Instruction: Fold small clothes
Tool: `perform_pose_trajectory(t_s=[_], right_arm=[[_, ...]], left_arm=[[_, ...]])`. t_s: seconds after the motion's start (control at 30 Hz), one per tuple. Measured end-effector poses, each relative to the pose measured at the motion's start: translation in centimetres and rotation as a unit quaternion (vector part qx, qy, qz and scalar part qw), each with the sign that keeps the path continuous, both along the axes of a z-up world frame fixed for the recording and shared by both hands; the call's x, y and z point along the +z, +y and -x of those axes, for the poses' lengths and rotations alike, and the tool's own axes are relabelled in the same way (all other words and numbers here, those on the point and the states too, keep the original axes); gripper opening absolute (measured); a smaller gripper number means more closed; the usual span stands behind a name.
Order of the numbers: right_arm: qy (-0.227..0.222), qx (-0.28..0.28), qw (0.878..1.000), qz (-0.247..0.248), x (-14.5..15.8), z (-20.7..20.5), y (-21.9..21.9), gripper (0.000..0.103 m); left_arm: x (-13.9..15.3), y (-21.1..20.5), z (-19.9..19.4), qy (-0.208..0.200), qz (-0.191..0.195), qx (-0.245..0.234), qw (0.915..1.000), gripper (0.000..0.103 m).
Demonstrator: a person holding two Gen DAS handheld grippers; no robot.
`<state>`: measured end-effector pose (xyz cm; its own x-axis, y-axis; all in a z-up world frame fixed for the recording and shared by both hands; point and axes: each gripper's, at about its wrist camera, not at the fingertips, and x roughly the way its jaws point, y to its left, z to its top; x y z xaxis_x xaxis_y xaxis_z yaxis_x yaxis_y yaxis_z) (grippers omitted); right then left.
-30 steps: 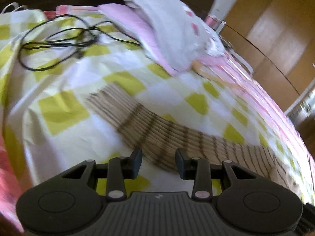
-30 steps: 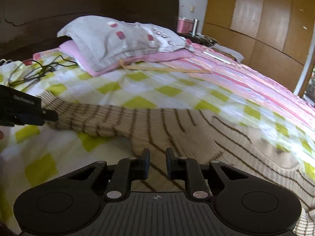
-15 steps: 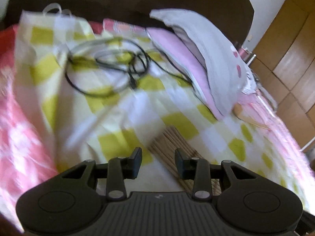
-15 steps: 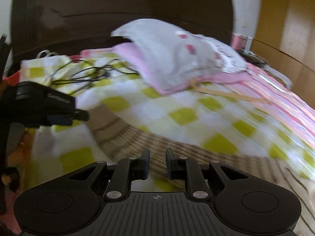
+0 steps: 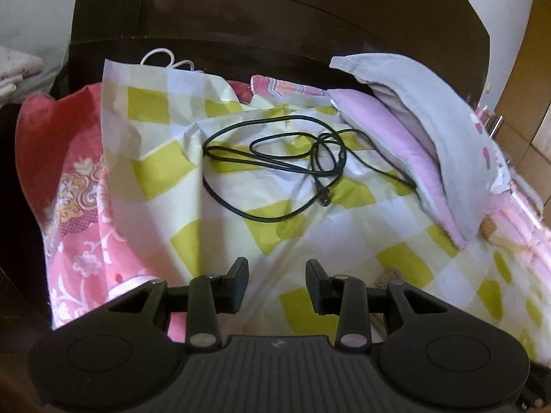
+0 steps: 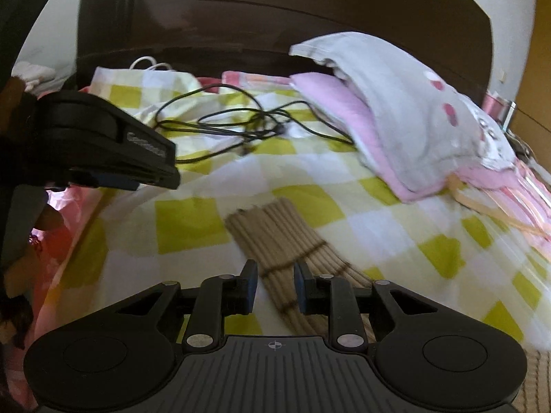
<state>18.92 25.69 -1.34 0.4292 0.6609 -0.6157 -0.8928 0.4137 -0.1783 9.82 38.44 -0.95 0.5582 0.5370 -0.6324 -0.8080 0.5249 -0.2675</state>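
A beige ribbed garment with dark stripes (image 6: 275,241) lies on the yellow-and-white checked bed sheet (image 6: 310,179); its sleeve end points toward the headboard. My right gripper (image 6: 274,287) is open, its fingers either side of the sleeve and just above it. In the left wrist view only a sliver of the garment (image 5: 389,275) shows behind the right finger. My left gripper (image 5: 277,284) is open and empty over the sheet, left of the sleeve end. It also shows in the right wrist view (image 6: 151,168) at the left.
A tangled black cable (image 5: 275,165) lies on the sheet near the dark headboard (image 5: 275,34). Grey and pink pillows (image 6: 396,110) lie at the right. A pink floral blanket (image 5: 79,213) hangs at the bed's left edge. Wooden wardrobes (image 5: 537,86) stand at far right.
Both grippers have swung left toward the sleeve end and the headboard. The left gripper has gone past the sleeve end. The right gripper's jaws have opened wider.
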Motion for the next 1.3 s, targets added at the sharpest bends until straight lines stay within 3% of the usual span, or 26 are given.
perform_pose_trajectory(t_s=[0.23, 0.57, 0.77, 0.9, 1.07, 1.3], right_arm=[[-0.005, -0.005, 1.000, 0.001, -1.0, -0.2, 1.7, 0.027], [-0.001, -0.034, 0.999, -0.009, -1.3, -0.6, 2.7, 0.026], [0.011, -0.049, 0.999, -0.011, -0.4, -1.3, 2.3, 0.004], [0.033, -0.067, 0.997, -0.035, 1.2, -2.3, 1.1, 0.002], [0.094, -0.111, 0.986, -0.082, 3.5, -4.6, -1.4, 0.001], [0.162, -0.178, 0.959, -0.147, 6.4, -8.0, -6.3, 0.001]], left_arm=[[0.0, 0.7, 1.0, -0.026, 0.012, 0.025, 0.9993, 0.041], [0.0, 0.6, 0.7, -0.026, 0.007, 0.025, 0.9993, 0.041], [0.2, 0.3, 0.7, -0.032, 0.001, 0.017, 0.9993, 0.041], [0.3, 0.2, 0.7, -0.045, 0.009, 0.006, 0.9989, 0.041], [0.6, -0.6, 0.1, -0.051, 0.002, -0.020, 0.9985, 0.042], [0.7, -2.7, -1.7, -0.059, -0.006, -0.093, 0.9939, 0.043]])
